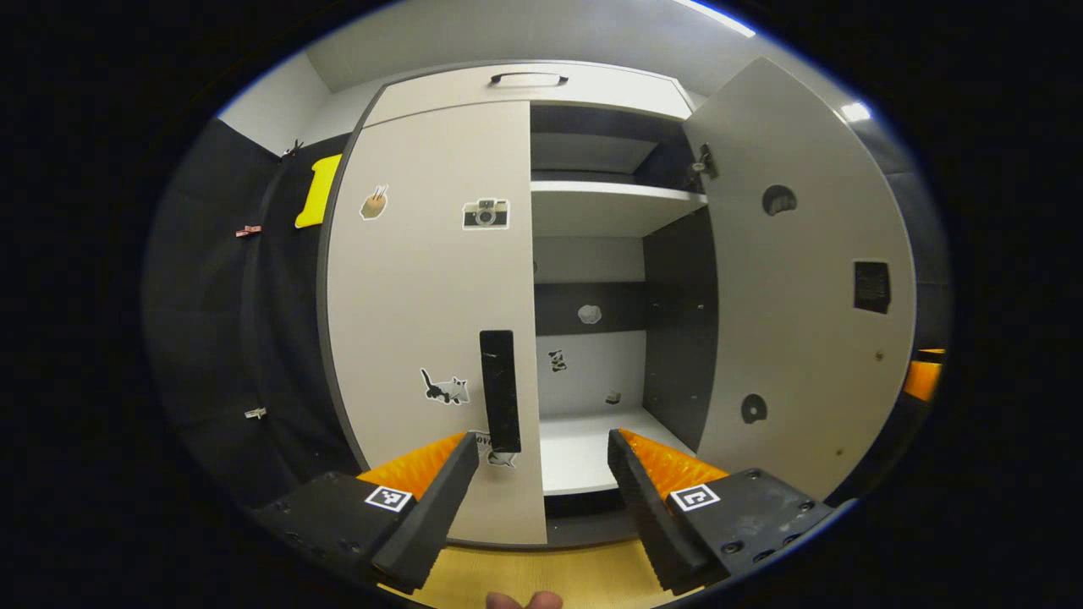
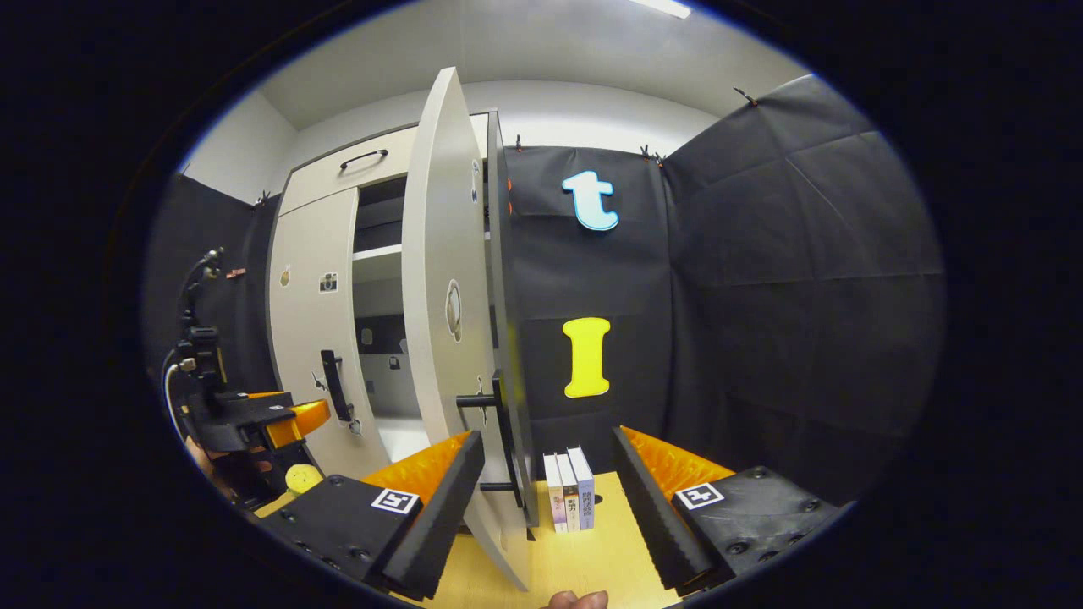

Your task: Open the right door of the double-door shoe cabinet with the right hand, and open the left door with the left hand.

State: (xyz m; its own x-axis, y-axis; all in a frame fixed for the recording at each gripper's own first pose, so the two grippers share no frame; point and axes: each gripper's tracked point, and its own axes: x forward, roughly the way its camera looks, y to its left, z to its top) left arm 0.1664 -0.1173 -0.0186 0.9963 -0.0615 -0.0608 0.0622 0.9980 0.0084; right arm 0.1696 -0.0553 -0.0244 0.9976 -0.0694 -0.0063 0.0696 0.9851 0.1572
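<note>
The pale shoe cabinet has its left door [image 1: 423,321] closed, with a black vertical handle [image 1: 499,389] near its inner edge. My left gripper [image 1: 537,482] is open, a short way in front of that handle, which sits just inside its left finger. The right door [image 1: 804,279] stands swung wide open. In the right gripper view this door [image 2: 444,321] is seen nearly edge-on, and its black handle [image 2: 506,431] lies between the fingers of my open right gripper [image 2: 546,482], untouched. The left gripper [image 2: 254,419] also appears at the far left, near the left door's handle [image 2: 334,385].
Inside the cabinet are white shelves [image 1: 613,194] and a dark back panel. A top flap with a black handle [image 1: 529,79] sits above the doors. Three books [image 2: 568,501] stand on the wooden floor [image 2: 584,550] against the black wall. A small yellow object [image 2: 296,478] lies low left.
</note>
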